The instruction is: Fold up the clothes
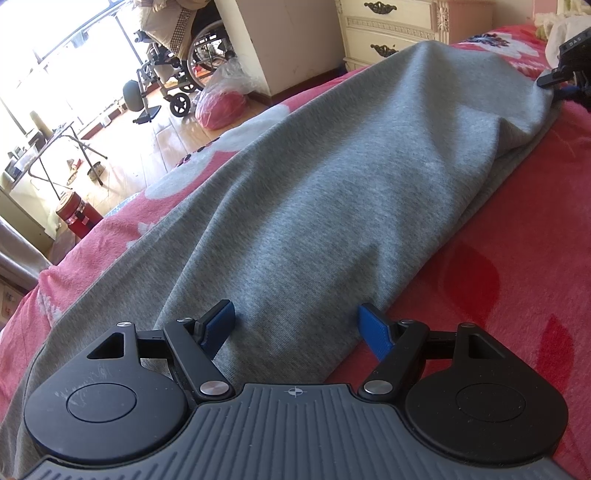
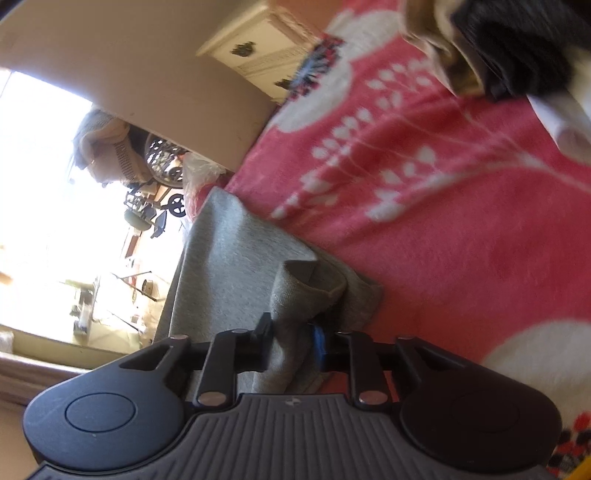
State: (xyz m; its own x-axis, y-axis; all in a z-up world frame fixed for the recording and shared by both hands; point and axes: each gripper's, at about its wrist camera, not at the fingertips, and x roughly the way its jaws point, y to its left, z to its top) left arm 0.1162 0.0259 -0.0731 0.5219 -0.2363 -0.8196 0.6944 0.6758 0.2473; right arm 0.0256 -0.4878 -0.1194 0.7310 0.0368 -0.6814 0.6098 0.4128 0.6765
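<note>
While your right gripper pinches the grey garment's lifted end and your left gripper gapes over the other end, the fold looks partway.

Only the white letters "DAS" can be read, on the right gripper at the far edge of the left wrist view; nothing else is legible.

L wrist cam sits low, close over grey garment, facing along it twd dresser. R wrist cam rolled sideways, close at garment's far end. Both share red floral blanket, wheelchair.
</note>
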